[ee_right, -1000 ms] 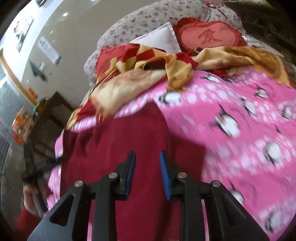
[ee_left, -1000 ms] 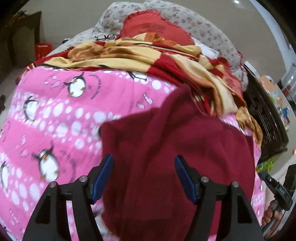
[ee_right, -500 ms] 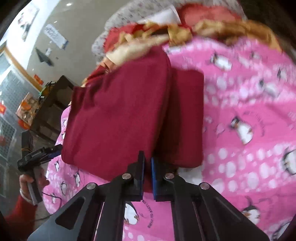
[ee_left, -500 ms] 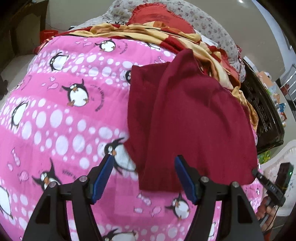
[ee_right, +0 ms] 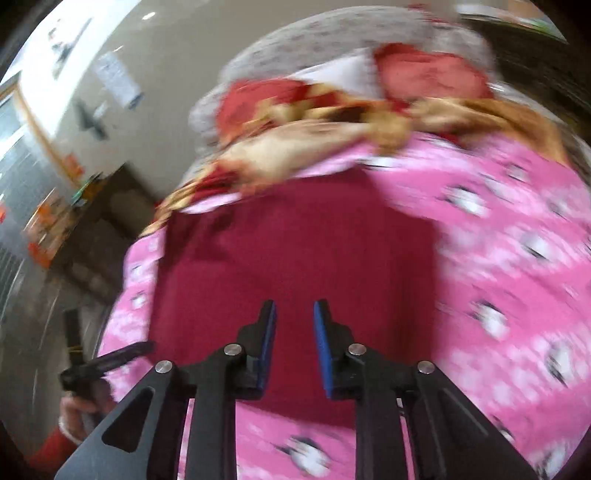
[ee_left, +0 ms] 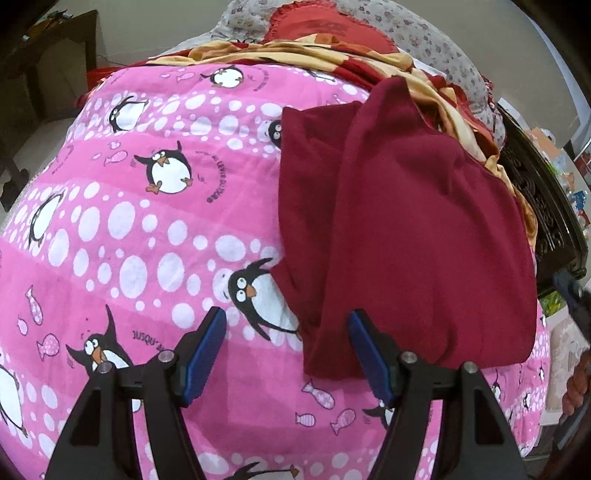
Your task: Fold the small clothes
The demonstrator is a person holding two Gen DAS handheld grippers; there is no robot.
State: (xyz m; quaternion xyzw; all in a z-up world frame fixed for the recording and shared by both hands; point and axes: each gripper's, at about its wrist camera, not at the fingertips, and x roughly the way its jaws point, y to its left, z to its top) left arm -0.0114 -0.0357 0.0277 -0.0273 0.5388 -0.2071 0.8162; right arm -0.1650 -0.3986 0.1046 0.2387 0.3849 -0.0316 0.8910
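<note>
1. On the pink penguin-print quilt (ee_left: 155, 240) lies the dark red garment (ee_left: 417, 236), folded lengthwise so that a narrower strip shows along its left edge under the broader upper layer.
2. Its far end reaches the rumpled yellow-and-red blanket (ee_left: 369, 62) at the head of the bed; its near hem lies just ahead of the left gripper (ee_left: 288, 350).
3. That left gripper hangs over the quilt with its jaws spread wide. Nothing is pinched between the blue pads; the near left corner of the garment shows in the gap, lying flat below, and one pad overlaps the hem in the view only.
4. From the right wrist view, which is badly smeared by motion, the right gripper (ee_right: 294, 347) sits above the near part of the same garment.
5. Its jaws stand narrowly apart and are opening. The red cloth fills the gap behind them, but as far as the blur allows, the pads seem not to press on it.
6. Behind the blanket are a red heart-shaped cushion (ee_left: 325, 26) and a grey flowered pillow (ee_left: 436, 40).
7. Along the right edge of the bed in the left view stands dark carved furniture (ee_left: 535, 206).
8. At the lower left of the right view a hand (ee_right: 79, 410) with a red sleeve grips the other tool's black handle.
</note>
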